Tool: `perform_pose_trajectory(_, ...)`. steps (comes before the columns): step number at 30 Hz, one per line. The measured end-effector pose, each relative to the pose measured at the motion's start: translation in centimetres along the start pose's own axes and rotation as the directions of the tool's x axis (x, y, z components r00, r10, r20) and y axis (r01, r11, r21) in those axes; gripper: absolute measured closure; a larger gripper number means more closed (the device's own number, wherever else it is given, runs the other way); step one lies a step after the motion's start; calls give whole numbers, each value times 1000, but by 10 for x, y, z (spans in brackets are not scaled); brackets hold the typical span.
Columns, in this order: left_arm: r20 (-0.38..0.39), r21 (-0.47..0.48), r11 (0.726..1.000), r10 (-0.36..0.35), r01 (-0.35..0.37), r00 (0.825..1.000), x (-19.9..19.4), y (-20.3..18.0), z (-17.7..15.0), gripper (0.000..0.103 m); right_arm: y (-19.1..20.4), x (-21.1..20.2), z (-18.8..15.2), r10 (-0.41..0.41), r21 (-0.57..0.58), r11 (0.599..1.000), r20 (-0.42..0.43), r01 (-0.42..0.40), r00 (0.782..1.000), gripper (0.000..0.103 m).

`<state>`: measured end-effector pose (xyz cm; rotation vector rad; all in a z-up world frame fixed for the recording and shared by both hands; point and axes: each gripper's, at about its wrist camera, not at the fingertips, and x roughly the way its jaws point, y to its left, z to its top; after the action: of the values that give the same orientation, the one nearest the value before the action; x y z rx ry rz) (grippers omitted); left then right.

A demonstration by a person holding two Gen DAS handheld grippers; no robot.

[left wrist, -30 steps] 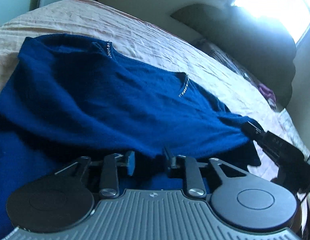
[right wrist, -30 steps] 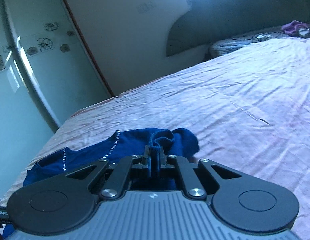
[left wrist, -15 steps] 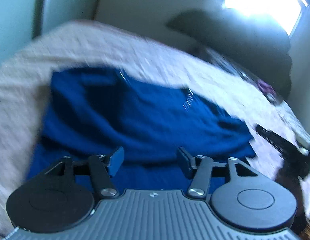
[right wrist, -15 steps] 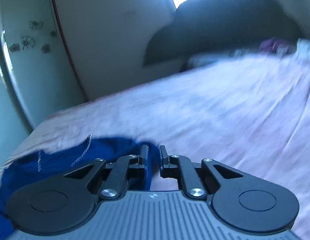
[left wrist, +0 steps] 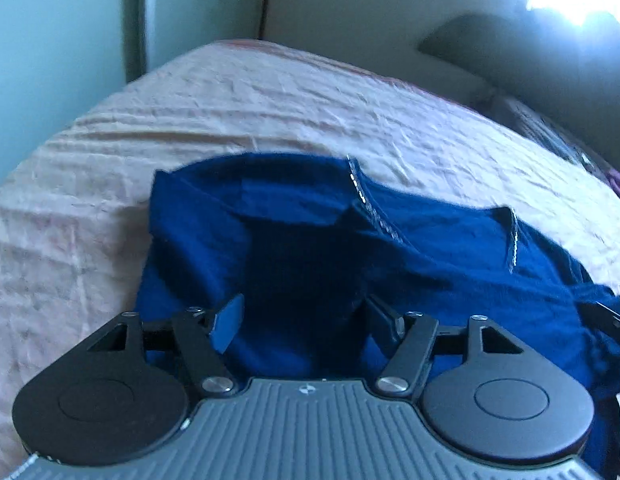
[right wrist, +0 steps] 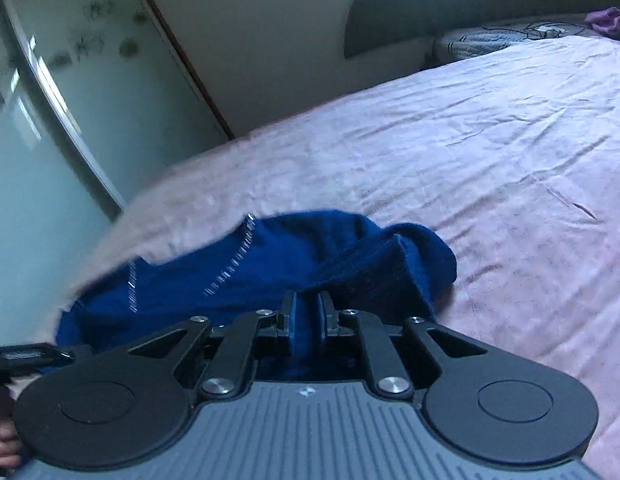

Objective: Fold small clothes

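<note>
Left tongs (left wrist: 304, 322): released; fingers spread wide apart, nothing between them, poised just above the near part of the blue garment.
Left tongs fingers (left wrist: 229, 322): blue pad faces visible, clear of the cloth.
Right tongs (right wrist: 308, 320): clenched on a pinch of the blue garment; blue cloth fills the narrow gap between the pads.
Right tongs, as seen from the left wrist view (left wrist: 603, 314): black tip at the right-hand edge of the garment.
Blue garment (left wrist: 310, 240): dark blue knit lying on the bed, partly folded, one layer doubled over another; bunched and rumpled at the end held by the right tongs (right wrist: 389, 252).
Garment trim (left wrist: 373, 212): two short rows of pale, shiny stitches or studs on the upper layer.
Bed (left wrist: 290, 104): covered with a wrinkled pale pink sheet; the garment sits near its closer edge.
Headboard (right wrist: 449, 8): dark, curved, beyond the garment at the far end of the bed.
Wardrobe door (right wrist: 70, 100): glossy, pale green, flower motifs, to the left of the garment past the bed edge.
</note>
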<state>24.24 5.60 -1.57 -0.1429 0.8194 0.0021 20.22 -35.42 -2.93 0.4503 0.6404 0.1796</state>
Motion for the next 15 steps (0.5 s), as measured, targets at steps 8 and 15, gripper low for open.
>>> perform_pose_trajectory(8, 48, -16, 995, 103, -102, 994, 3, 2, 12, 24, 23, 10, -7, 44, -122, 991, -100, -56, 994, 88)
perform_pose_trajectory(15, 73, 12, 998, 66, -67, 995, -25, 2, -3, 21, 27, -14, -12, 51, -123, 991, -55, -57, 997, 47)
